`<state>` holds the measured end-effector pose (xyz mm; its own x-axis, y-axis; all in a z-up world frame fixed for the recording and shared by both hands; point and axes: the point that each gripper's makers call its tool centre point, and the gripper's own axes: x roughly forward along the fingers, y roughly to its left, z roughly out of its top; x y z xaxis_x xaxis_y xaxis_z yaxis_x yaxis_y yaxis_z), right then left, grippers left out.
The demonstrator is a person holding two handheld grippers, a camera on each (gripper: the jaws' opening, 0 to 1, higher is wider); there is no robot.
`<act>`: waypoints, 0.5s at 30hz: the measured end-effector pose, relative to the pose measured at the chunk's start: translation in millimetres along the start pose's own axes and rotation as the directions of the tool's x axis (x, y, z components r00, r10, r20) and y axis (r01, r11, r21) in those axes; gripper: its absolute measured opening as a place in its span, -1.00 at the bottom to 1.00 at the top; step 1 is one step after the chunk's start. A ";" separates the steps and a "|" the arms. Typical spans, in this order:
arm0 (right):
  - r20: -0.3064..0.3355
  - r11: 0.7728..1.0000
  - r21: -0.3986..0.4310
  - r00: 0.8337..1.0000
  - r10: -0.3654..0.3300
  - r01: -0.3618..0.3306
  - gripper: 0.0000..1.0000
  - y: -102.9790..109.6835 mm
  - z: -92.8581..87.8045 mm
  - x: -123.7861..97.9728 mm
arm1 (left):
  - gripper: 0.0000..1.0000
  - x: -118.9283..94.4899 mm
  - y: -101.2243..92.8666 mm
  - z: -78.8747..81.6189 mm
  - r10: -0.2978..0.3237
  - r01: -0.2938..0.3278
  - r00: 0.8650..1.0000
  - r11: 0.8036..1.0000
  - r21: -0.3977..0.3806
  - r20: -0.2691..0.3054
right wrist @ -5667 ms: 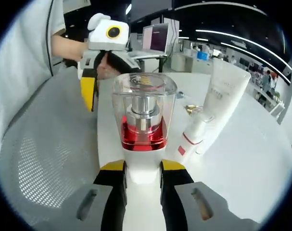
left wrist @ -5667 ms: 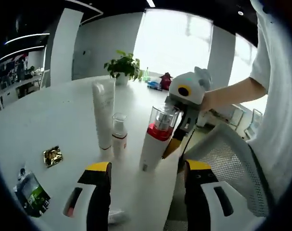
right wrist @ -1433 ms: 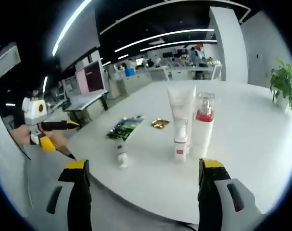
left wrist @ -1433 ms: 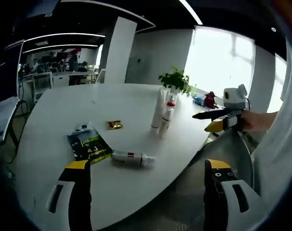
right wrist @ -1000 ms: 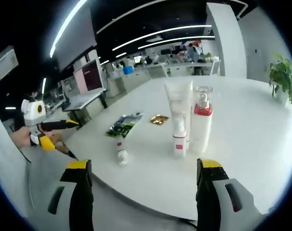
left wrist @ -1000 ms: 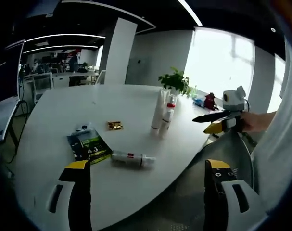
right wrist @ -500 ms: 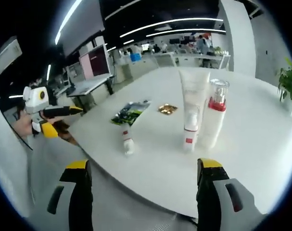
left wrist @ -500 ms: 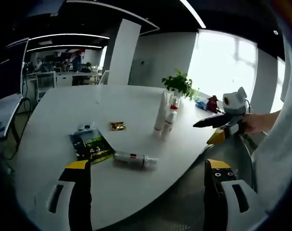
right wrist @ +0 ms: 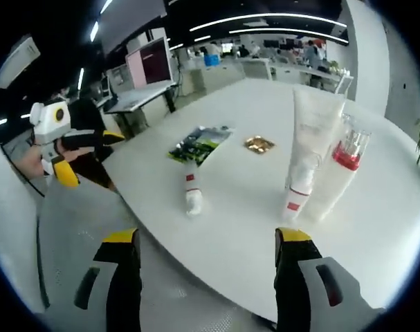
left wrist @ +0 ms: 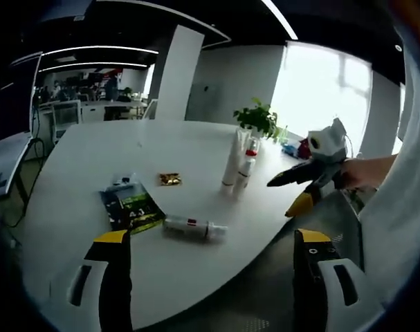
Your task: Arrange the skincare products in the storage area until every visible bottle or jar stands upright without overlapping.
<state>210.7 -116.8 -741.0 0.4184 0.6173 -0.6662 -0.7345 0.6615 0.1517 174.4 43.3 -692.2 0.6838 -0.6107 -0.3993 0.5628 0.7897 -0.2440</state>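
While both grippers hang off the near edge of the white table (left wrist: 92, 166), their jaws stand spread wide with nothing between them: the left gripper (left wrist: 208, 290) in its own view, the right gripper (right wrist: 206, 280) in its own. In the left gripper view the right gripper (left wrist: 293, 190) also comes in from the right, held by a hand (left wrist: 348, 176), its jaws parted and empty, near the table edge.

On the table 3 products stand upright in a tight cluster: a tall white tube (right wrist: 312, 135), a pump bottle with a red band and clear cap (right wrist: 341, 176) just beside it, and a small bottle with a red band (right wrist: 296, 194) in front of the tube. I cannot tell whether they touch. A 4th product, a small white bottle with a red stripe (right wrist: 192, 190), lies on its side near the table edge, well apart from the cluster; in the left gripper view it lies at (left wrist: 194, 227). Just beyond the lying bottle sits a flat green and black packet (right wrist: 198, 145), and a small gold wrapper (right wrist: 259, 144) lies between the packet and the cluster. A potted plant (left wrist: 259, 119) stands at the far side. In the right gripper view the left gripper (right wrist: 75, 149) shows at the left, its opening unclear.
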 end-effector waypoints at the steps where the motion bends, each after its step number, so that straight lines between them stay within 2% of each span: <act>1: -0.005 1.000 -0.010 1.000 0.011 -0.011 0.53 3.0 1.8 4.2 | 0.80 0.3 -0.1 -0.2 0.000 0.000 1.000 1.000 -0.002 -0.001; 4: -0.076 0.995 -0.090 0.996 0.041 -0.048 0.50 14.8 -2.1 20.6 | 0.80 0.7 1.1 -1.2 0.003 -0.003 1.000 1.000 -0.007 -0.008; 9: -0.115 0.988 -0.122 0.990 0.077 -0.091 0.47 28.7 -2.1 39.4 | 0.80 1.4 0.0 -1.9 -0.003 0.003 1.000 1.000 -0.023 -0.014; 15: -0.174 0.975 -0.190 0.982 0.079 -0.112 0.32 30.2 -9.2 59.1 | 0.82 1.2 2.7 -2.9 -0.008 0.007 1.000 0.998 -0.058 -0.015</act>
<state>208.3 -64.2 -782.6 0.2597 0.5841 -0.7690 -0.8646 0.4953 0.0842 175.4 44.9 -695.9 0.6723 -0.6161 -0.4105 0.5397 0.7874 -0.2978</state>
